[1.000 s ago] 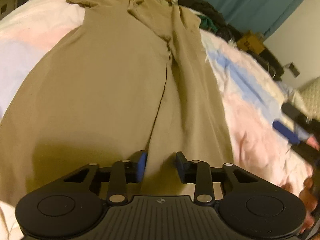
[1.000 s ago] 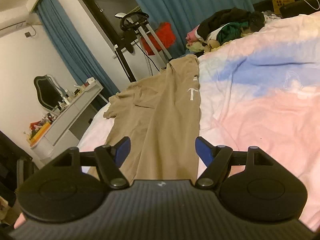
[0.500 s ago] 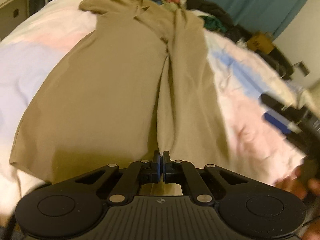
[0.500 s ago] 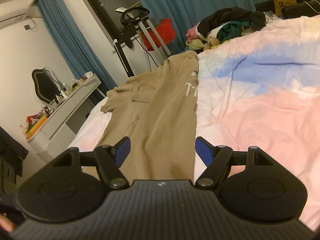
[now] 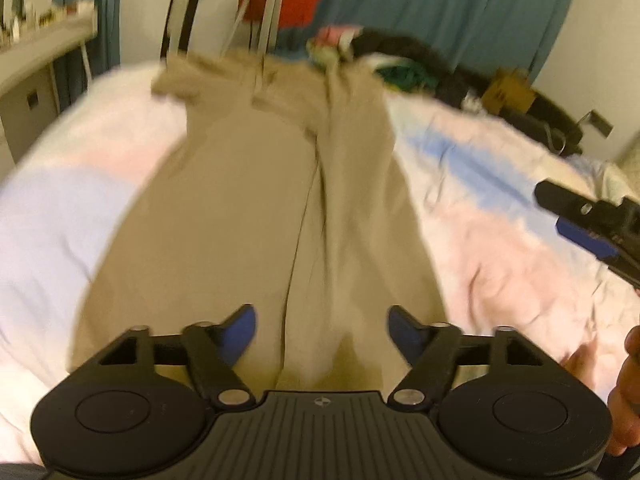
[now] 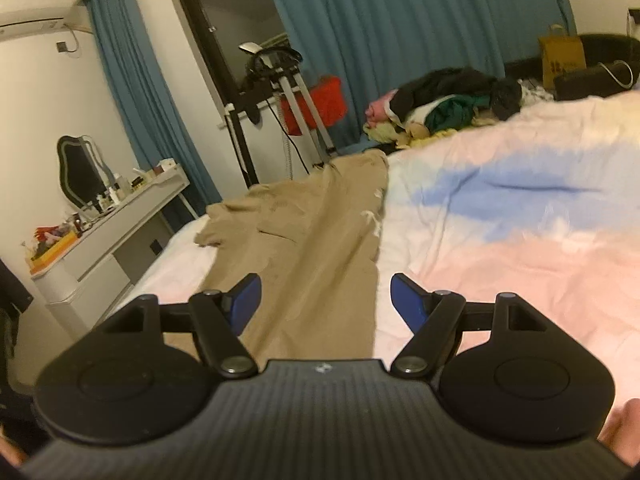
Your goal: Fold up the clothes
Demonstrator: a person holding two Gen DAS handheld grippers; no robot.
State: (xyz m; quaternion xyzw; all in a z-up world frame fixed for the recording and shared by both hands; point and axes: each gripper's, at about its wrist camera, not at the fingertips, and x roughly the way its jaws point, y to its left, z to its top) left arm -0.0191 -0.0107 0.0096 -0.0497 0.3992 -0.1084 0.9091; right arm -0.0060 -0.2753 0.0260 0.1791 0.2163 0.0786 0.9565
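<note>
the khaki shirt (image 5: 248, 216) lay mid-frame on the bed (image 5: 500, 240). left gripper (image 5: 322, 328) and right gripper (image 6: 325, 294) were both spread, empty; best pinch the near hem squarely.

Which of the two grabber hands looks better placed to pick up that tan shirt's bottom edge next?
Left, probably. The left gripper hangs open right over the tan shirt, its near hem between the fingers. The right gripper, also open, straddles the shirt's side edge, half over the bedspread.
</note>
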